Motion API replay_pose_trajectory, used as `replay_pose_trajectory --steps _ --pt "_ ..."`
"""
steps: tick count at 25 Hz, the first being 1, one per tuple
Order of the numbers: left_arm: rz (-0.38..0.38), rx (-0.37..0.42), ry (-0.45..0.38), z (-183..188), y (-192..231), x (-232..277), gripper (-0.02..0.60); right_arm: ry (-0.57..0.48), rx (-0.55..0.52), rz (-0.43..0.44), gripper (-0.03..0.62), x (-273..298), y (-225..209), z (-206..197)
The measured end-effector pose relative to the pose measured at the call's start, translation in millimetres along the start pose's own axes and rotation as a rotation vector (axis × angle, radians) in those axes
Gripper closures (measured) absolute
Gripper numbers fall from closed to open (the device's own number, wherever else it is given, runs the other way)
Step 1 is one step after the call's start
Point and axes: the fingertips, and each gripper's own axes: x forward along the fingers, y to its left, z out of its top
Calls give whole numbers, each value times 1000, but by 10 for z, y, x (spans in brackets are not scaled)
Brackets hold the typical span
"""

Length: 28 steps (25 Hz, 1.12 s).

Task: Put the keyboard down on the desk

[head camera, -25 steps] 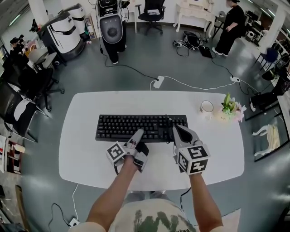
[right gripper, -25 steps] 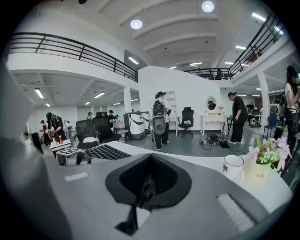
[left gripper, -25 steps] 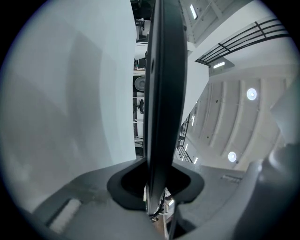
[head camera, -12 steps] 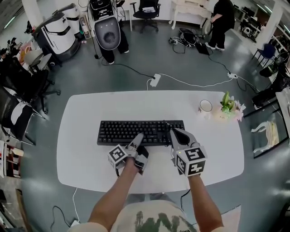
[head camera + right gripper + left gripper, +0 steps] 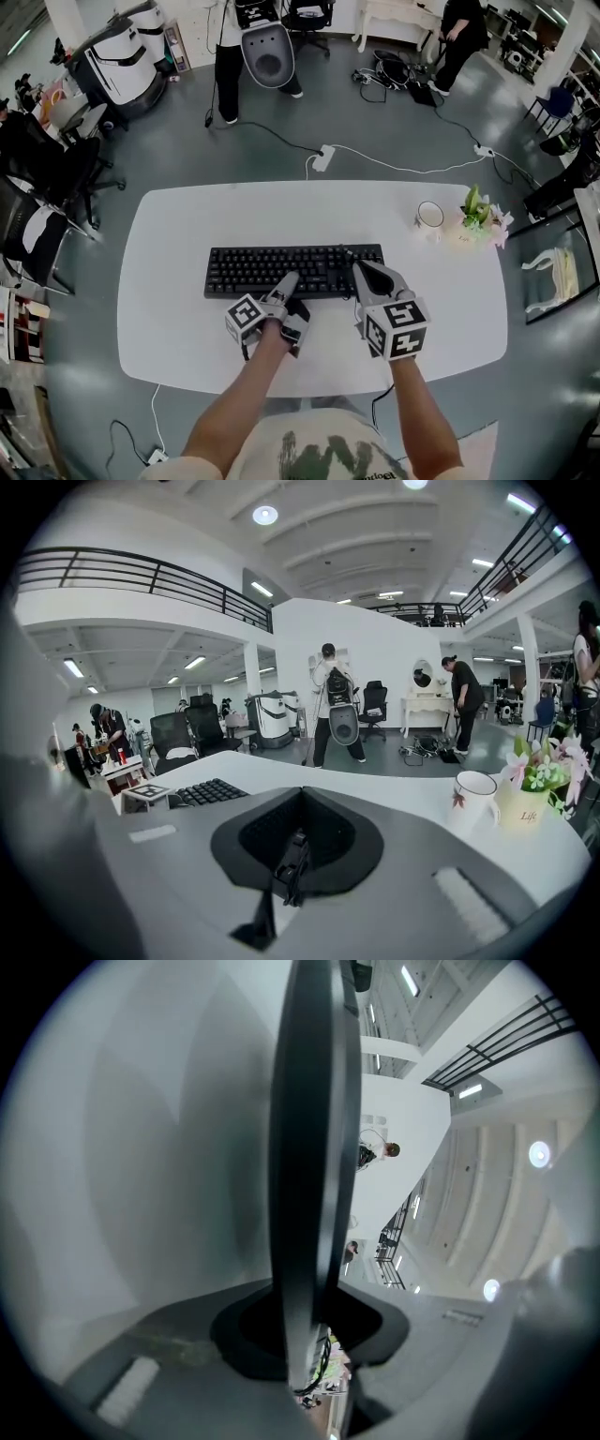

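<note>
The black keyboard (image 5: 281, 267) lies lengthwise across the middle of the white desk (image 5: 178, 328). My left gripper (image 5: 286, 286) is at its front edge, shut on the keyboard. In the left gripper view the keyboard (image 5: 305, 1147) is a dark slab running edge-on between the jaws, and whether it rests fully on the desk I cannot tell. My right gripper (image 5: 361, 274) is at the keyboard's right front corner. It is shut on a thin black thing that looks like the keyboard's cable (image 5: 291, 860).
A white mug (image 5: 428, 217) and a small pot of flowers (image 5: 478, 220) stand at the desk's far right. Chairs, machines, floor cables and several people surround the desk.
The keyboard and my left gripper have come down and a little nearer to me. The right gripper has hardly moved. A person behind the desk has walked with a chair.
</note>
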Motion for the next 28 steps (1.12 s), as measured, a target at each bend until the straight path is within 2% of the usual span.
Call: replay_pose_trajectory --steps 6,9,12,16,24,26,28 --pt "31 -13 -5 9 44 -26 470 11 0 4 594 18 17 -15" --pt "60 -19 -3 -1 66 -11 404 10 0 5 594 19 12 -12" --pt "94 -19 11 -6 48 9 368 13 -1 5 595 24 24 -8" --pt "176 -20 16 -7 80 13 341 14 3 7 595 24 36 -18" --pt "306 -87 0 -9 128 49 318 16 7 5 594 20 -20 -33" --pt "342 -93 3 -10 131 52 279 20 7 6 595 24 -23 -51" --pt "370 -92 16 -20 136 61 275 19 8 5 595 27 -27 -57"
